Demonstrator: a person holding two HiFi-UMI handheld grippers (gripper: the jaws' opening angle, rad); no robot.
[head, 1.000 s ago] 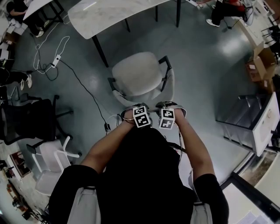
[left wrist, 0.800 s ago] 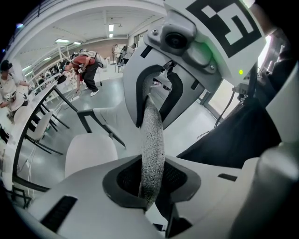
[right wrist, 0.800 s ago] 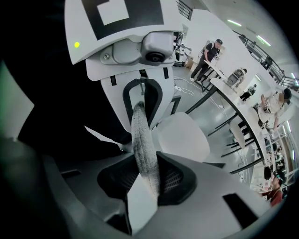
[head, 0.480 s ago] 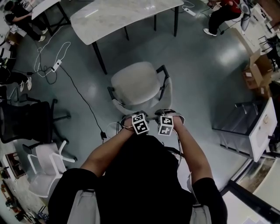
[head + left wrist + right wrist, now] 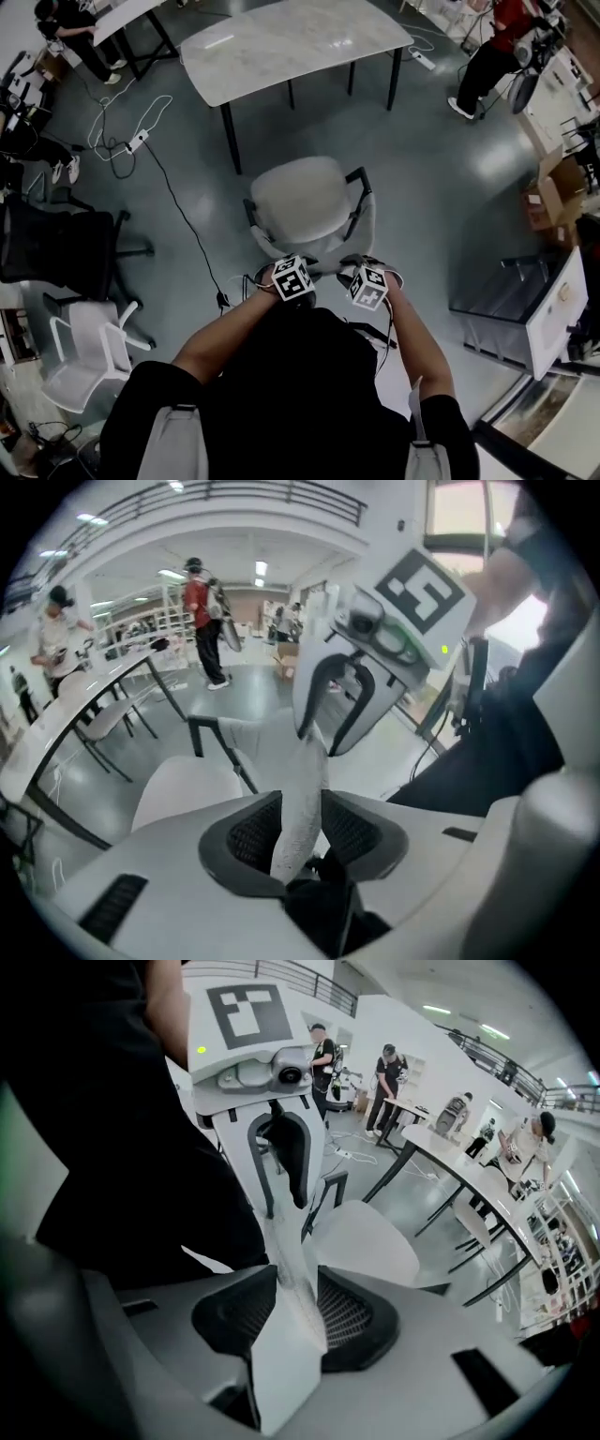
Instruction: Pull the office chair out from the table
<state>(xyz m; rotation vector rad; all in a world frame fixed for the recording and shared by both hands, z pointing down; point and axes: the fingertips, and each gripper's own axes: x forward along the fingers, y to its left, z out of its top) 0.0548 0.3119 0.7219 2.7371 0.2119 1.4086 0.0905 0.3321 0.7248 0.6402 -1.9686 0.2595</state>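
Observation: The office chair [image 5: 305,199] stands on the grey floor [image 5: 441,197], well apart from the marble-topped table [image 5: 291,47]. Its seat faces the table and open floor shows between the seat's front edge and the table legs. The seat is no longer under the tabletop, so the pull-out is judged essentially complete.

Left gripper [image 5: 286,272]: It sits at the top edge of the chair's backrest [image 5: 323,262], on the person's side. In the left gripper view the pale backrest edge [image 5: 305,789] runs up between the two dark ribbed pads. The jaws are opening and stand a moderate way apart. The edge lies between the pads, but they do not appear to clamp it.

Right gripper [image 5: 364,278]: It sits just beside the left one on the same edge. The right gripper view shows the backrest edge [image 5: 286,1251] between its pads. These jaws are also opening to about the same moderate width, with no firm hold apparent.

Reason for placement: The backrest's top edge is the nearest thin part of the chair that jaws can close on from behind. A gripper on each side of its middle would keep a rolling chair from swinging as it is drawn back.

Surroundings: A power strip [image 5: 137,142] with its cable lies on the floor to the left, clear of the chair. A black chair [image 5: 56,248] stands farther left.
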